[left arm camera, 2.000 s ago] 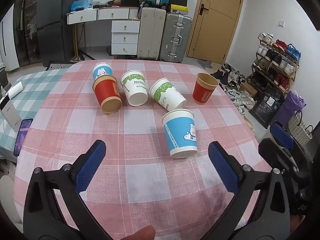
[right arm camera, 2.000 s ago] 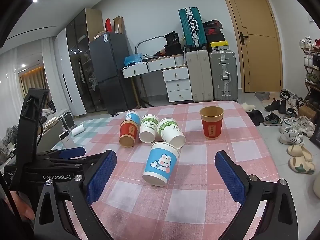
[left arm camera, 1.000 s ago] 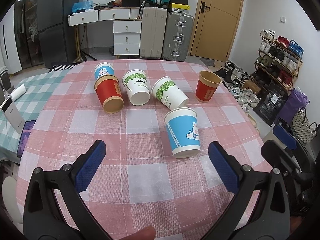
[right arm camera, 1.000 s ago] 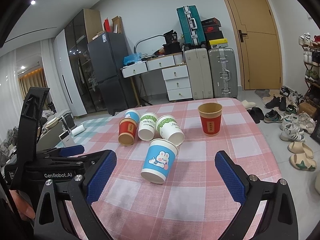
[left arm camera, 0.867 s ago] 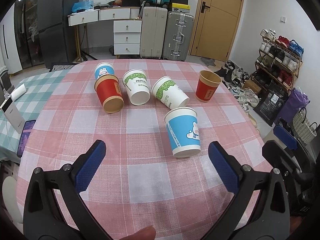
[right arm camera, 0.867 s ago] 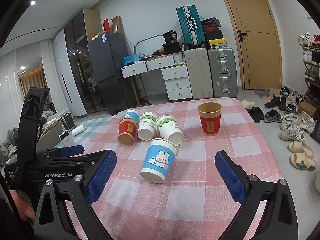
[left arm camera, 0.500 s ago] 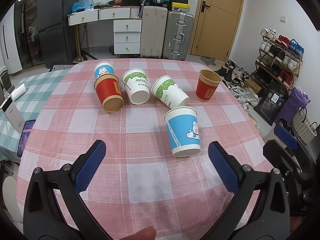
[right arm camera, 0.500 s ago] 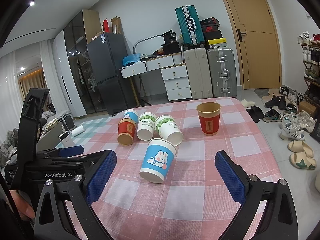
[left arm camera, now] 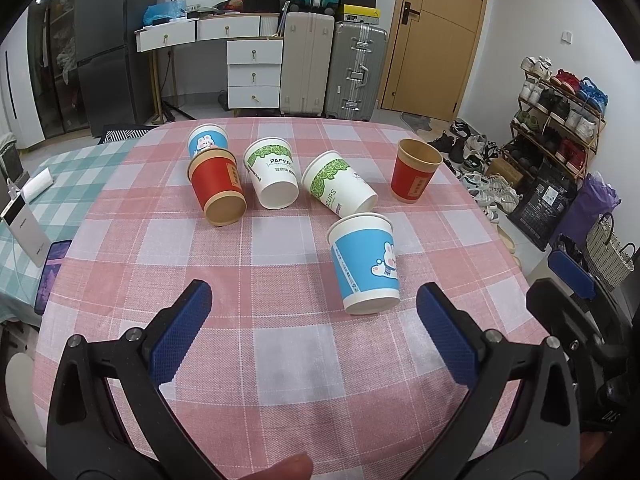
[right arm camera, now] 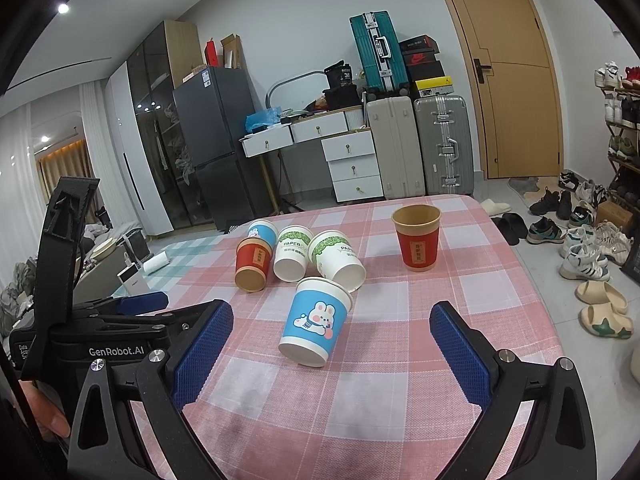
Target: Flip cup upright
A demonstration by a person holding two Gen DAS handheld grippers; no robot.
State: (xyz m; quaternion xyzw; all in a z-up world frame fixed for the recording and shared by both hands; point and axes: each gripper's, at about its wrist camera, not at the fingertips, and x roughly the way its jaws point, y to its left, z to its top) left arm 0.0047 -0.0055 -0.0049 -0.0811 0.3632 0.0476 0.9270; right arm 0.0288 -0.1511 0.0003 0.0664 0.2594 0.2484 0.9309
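A blue bunny cup (left arm camera: 366, 266) lies on its side on the pink checked table (left arm camera: 280, 352), nearest both grippers; it also shows in the right wrist view (right arm camera: 316, 320). Behind it lie a red cup (left arm camera: 218, 188), two white-and-green cups (left arm camera: 274, 178) (left arm camera: 340, 188) and a second blue bunny cup (left arm camera: 207, 141). One red cup (left arm camera: 414, 176) stands upright at the right, also in the right wrist view (right arm camera: 416, 238). My left gripper (left arm camera: 314, 330) is open and empty, short of the blue cup. My right gripper (right arm camera: 330, 346) is open and empty, just before it.
The table's right edge (right arm camera: 532, 292) drops to a floor with shoes and slippers (right arm camera: 600, 312). A green checked table (left arm camera: 52, 184) with a power bank and phone stands to the left. Suitcases (left arm camera: 332, 68), drawers and a fridge line the far wall.
Both grippers have drifted slightly; the cups sit a little lower and left in the right wrist view. No cup has moved on the table. Both stay open.
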